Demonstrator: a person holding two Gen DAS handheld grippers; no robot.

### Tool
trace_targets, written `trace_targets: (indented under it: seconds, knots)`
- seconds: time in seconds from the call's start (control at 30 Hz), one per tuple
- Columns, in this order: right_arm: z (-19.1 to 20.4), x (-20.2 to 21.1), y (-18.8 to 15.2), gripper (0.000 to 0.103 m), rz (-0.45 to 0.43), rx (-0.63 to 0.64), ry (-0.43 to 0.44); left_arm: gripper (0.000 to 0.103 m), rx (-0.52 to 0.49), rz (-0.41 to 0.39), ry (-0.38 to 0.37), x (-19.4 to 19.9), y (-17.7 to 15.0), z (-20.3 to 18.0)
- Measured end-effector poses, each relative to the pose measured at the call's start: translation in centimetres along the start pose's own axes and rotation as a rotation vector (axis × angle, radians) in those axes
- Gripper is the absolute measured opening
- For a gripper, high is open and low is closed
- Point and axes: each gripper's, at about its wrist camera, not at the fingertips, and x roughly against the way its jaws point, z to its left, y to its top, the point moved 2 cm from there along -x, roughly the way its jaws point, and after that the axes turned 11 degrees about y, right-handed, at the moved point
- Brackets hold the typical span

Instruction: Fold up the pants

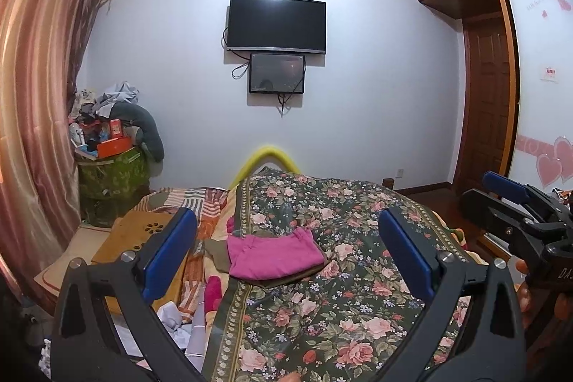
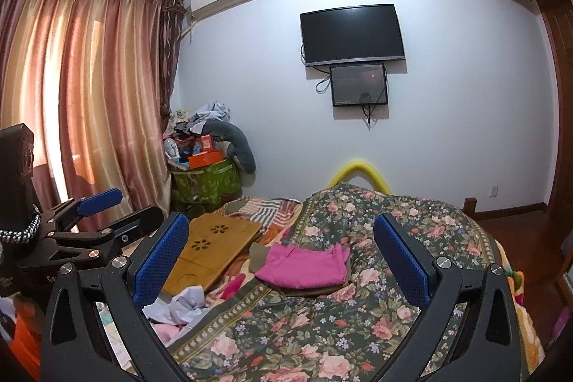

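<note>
Folded pink pants [image 1: 274, 255] lie on top of a folded olive garment [image 1: 216, 251] on the floral bedspread [image 1: 340, 292]. In the right wrist view the pink pants [image 2: 304, 265] sit on the same olive garment [image 2: 258, 253]. My left gripper [image 1: 286, 256] is open and empty, held above the bed short of the pants. My right gripper [image 2: 283, 260] is open and empty, also above the bed. The right gripper also shows at the right edge of the left wrist view [image 1: 515, 203], and the left gripper at the left edge of the right wrist view [image 2: 104, 213].
A bamboo lap tray [image 2: 215, 249] lies on the bed left of the pants, with crumpled white and pink cloth [image 2: 182, 308] near it. A green bin heaped with clutter [image 2: 206, 181] stands by the curtain [image 2: 89, 113]. A yellow bed rail [image 1: 266, 160] marks the far end.
</note>
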Motion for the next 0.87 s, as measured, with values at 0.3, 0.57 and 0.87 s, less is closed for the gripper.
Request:
trace_targets:
  seconds: [0.3,0.57,0.87]
  knots:
    - [-0.47,0.06,-0.1,0.103,0.001,-0.02,-0.003,0.103,-0.012,0.022,-0.021,-0.58,-0.27,-0.34]
    - [-0.24,-0.07,-0.07,0.103,0.005,-0.022,-0.006,0.103,-0.011,0.024,-0.037,-0.73,-0.31,-0.51]
    - [-0.27,-0.32,-0.08,0.103,0.01,-0.029,-0.008,0.103,-0.004,0.035,-0.04,-1.06,-0.35,-0.37]
